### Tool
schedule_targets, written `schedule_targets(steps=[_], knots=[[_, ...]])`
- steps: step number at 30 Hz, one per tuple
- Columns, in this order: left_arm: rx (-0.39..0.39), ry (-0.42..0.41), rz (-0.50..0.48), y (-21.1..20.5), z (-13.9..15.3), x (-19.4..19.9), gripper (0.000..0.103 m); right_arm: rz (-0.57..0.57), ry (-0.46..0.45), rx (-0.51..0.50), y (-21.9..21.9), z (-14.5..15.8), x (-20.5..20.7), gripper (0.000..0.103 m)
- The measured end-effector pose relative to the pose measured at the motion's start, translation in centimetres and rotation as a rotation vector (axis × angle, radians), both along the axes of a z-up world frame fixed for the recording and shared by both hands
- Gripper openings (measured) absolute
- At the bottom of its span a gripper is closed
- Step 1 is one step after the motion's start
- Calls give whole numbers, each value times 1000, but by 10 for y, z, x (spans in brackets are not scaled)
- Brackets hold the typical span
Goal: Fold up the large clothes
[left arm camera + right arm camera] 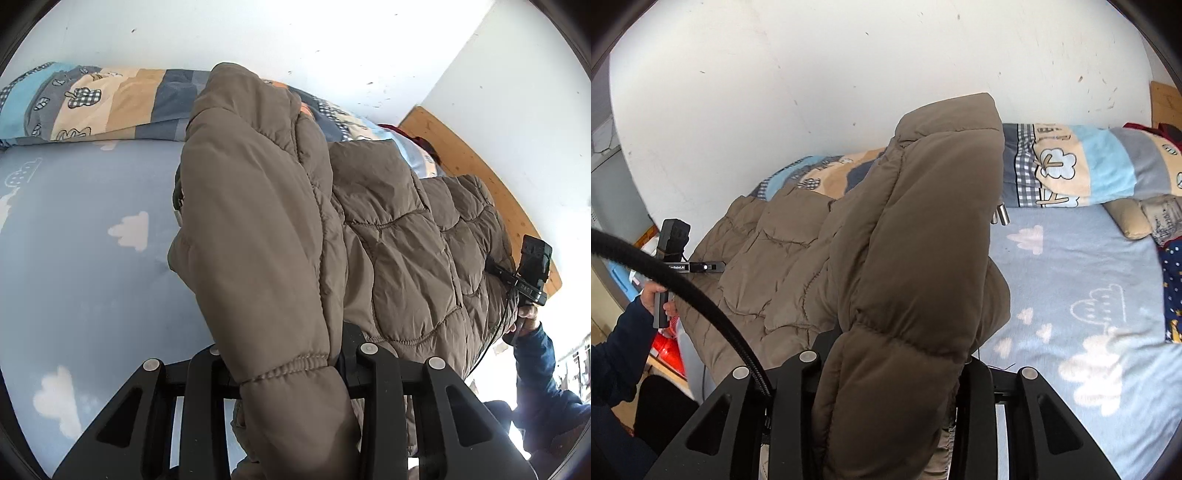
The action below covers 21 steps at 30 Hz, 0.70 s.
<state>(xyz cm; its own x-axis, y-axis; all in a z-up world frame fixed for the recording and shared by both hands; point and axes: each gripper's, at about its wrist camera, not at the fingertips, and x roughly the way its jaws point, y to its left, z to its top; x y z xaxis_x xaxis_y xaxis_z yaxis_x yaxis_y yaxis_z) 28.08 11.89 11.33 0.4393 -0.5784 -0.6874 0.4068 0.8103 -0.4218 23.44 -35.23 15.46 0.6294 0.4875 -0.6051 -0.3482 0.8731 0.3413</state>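
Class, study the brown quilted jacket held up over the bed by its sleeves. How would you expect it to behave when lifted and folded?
The brown quilted jacket probably behaves floppily: its body sags between the left hand-held gripper and the right hand-held gripper. Its puffy quilted panels suggest it is light for its bulk and may spring back from a fold. The smooth shell looks somewhat slippery.

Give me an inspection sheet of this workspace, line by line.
Surface: bed with a blue cloud-print sheet.
Job's things: brown puffer jacket lifted off the sheet by both sleeves, body sagging between.
Clutter: rolled patterned quilt by the wall; small pillow; dark star-print cloth.
Grippers: left gripper shut on a sleeve cuff; right gripper shut on the other sleeve.
Cables: black sheathed cable across the right wrist view.
Surroundings: white wall; wooden headboard.
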Motion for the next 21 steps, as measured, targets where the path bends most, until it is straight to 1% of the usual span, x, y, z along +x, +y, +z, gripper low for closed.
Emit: schedule_targets(steps=[4,6,10,13,16,21], knots=[[-1,-3,-9,2,8,-46,31,2,-3,-4,2,12,-44,37],[1,-2,-14,2,7,-67,32,3,-2,-3,3,15,-67,37],[-12,22,-6,4,-12,-95,32,-2,13,3,2,10,-102,37],[-33,50,15,4,-33,-98,31,-12,36,-4,3,-3,-113,37],[-46,75,36,3,-57,-90,31,-30,66,-7,3,-20,-115,37],[-27,100,58,-4,-90,-77,31,-65,113,-11,4,-52,-99,37]])
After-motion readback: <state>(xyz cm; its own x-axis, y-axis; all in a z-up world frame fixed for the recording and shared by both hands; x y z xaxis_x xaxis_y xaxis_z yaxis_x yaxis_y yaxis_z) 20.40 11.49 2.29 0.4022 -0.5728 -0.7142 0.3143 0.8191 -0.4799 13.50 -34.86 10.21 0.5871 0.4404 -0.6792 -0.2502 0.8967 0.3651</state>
